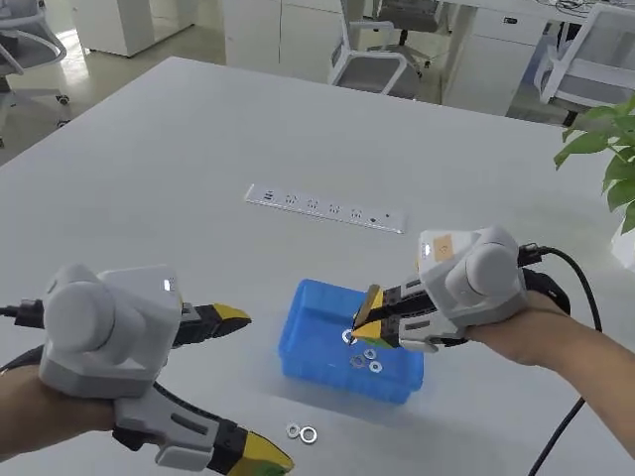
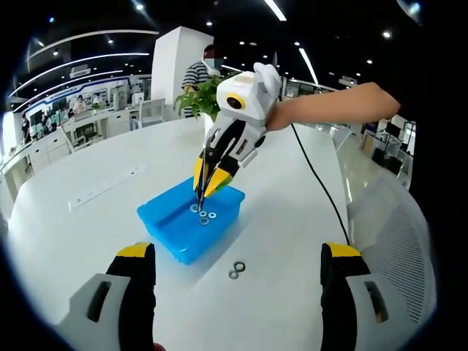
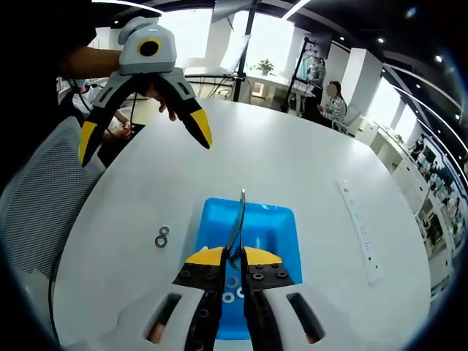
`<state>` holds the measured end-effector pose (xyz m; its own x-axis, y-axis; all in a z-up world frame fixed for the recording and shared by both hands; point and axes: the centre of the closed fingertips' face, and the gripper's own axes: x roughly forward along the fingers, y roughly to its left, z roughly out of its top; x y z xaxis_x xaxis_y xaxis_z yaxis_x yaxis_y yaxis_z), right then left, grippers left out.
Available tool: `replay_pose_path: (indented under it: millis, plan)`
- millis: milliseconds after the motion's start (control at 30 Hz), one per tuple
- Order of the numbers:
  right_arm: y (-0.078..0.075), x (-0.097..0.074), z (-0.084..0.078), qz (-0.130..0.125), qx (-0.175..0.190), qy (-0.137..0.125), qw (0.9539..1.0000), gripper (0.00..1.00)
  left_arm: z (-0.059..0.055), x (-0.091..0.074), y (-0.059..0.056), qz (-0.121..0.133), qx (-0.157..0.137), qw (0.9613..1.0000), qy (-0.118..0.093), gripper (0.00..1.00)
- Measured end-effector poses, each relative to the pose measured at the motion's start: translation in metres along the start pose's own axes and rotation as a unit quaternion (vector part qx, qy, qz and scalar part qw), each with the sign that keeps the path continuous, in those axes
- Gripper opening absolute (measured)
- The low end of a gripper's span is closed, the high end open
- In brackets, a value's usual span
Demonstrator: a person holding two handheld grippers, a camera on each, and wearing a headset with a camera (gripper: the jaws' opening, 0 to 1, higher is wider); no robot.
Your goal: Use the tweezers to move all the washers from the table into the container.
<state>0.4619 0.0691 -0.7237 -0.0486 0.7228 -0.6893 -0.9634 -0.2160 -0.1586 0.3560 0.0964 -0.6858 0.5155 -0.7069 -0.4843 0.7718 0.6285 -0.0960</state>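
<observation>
A blue container (image 1: pixel 303 342) sits on the white table with several washers (image 1: pixel 365 359) in it. My right gripper (image 1: pixel 370 319) hangs over it, shut on thin metal tweezers (image 3: pixel 238 216) whose tip points down into the container (image 2: pixel 175 227) beside a washer; whether the tip grips that washer I cannot tell. Two washers (image 1: pixel 302 433) lie on the table just in front of the container, also visible as a pair of washers (image 2: pixel 235 270) (image 3: pixel 161 237) in both gripper views. My left gripper (image 1: pixel 248 387) is held open and empty, to the left of the container.
A white power strip (image 1: pixel 327 208) lies beyond the container. A potted plant (image 1: pixel 605 149) stands at the right edge of the table. Office chairs and desks stand past the far edge. A black cable (image 1: pixel 580 297) trails from the right gripper.
</observation>
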Motion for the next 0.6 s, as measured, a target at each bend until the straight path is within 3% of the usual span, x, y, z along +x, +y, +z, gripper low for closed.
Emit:
replay_pose_path:
  millis: [600]
  plan:
    - [-0.010,0.019,-0.019,0.004,0.012,0.019,0.9997,0.09,0.005,0.002,0.008,0.003,-0.007,1.0000,-0.004,0.99]
